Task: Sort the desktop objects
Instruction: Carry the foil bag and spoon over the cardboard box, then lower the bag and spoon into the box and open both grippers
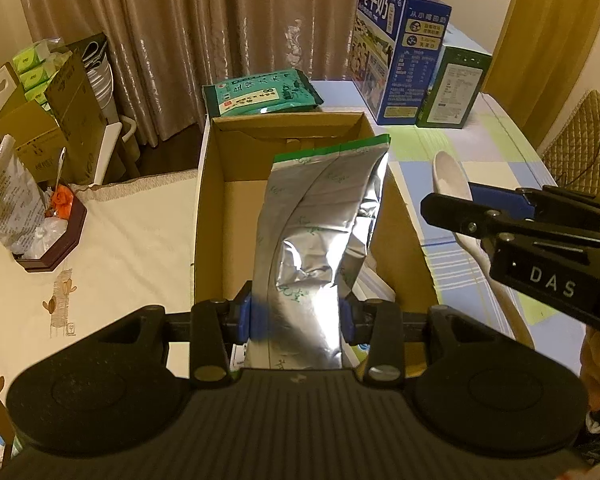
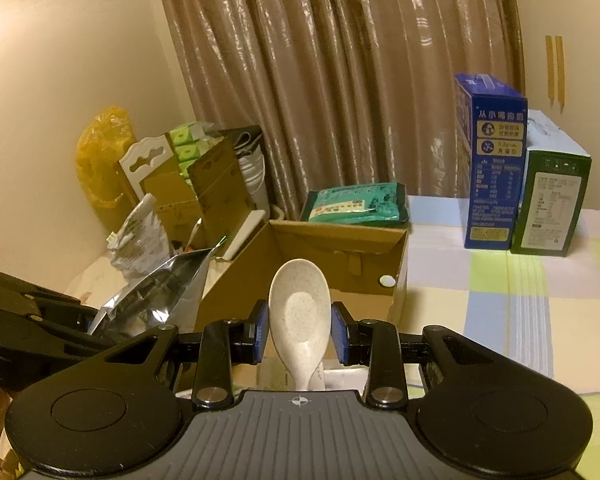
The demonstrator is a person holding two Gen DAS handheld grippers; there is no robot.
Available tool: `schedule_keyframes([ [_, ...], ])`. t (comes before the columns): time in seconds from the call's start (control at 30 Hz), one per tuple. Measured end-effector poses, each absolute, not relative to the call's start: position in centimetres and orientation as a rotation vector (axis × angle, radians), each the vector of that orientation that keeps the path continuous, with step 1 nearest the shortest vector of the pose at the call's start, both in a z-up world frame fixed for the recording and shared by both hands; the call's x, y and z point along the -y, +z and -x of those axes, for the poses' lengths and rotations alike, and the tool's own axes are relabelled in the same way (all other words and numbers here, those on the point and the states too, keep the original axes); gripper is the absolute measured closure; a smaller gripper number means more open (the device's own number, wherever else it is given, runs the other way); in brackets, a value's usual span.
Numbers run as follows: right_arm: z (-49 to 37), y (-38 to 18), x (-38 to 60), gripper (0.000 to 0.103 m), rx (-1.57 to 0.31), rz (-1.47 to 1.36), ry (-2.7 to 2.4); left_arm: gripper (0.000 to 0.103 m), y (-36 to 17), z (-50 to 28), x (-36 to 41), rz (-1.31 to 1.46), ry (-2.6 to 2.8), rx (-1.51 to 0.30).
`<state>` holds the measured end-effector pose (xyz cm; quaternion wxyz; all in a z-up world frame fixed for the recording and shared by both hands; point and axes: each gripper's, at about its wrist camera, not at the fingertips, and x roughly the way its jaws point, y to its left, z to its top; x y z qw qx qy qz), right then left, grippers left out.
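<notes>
Brown curtains [image 1: 204, 32] hang behind a bench [image 1: 132, 232] spread with a cream cloth on the left and a pastel checked cloth on the right. Far left sits a dark octagonal tray [image 1: 56, 240] stuffed with crumpled bags, apparently a catch-all for scraps. Near the middle, an open cardboard box [image 1: 212, 200] stands with its flaps up, probably the bin for the sorting; behind it lies a green packet [image 1: 260, 94].

Over the box, the left gripper [image 1: 298, 314] has its jaws closed on the lower part of a silver foil pouch [image 1: 320, 216], which stands upright with its green-trimmed top pointing away. Holding it by the bottom above the opening suggests it is about to be lowered or dropped inside.

Just right of the box, the right gripper [image 2: 299, 332] holds a speckled white spoon [image 2: 300, 312], bowl forward. Its jaws sit either side of the spoon where bowl meets handle, narrow but with slight gaps visible, so the real pinch may lie further back, hidden. It seems to wait its turn beside the box.

At the far right stand a blue milk carton [image 1: 396, 48] and a green carton [image 1: 456, 84], touching, well apart from the action.
</notes>
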<state>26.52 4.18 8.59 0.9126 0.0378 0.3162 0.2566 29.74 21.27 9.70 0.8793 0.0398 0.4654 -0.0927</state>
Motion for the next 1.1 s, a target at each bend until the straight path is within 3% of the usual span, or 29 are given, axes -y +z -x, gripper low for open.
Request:
schedule_keyframes([
  [0.87,-34.0,4.5,-6.1,0.073,-0.71,-0.134,0.507,0.068,5.6,-37.1,-23.1,-0.038,-0.181,-0.978],
  [1.1,-35.3,4.4,-6.3,0.073,-0.712,-0.161,0.5,0.064,5.7,-38.2,-23.6,0.014,-0.166,-0.921],
])
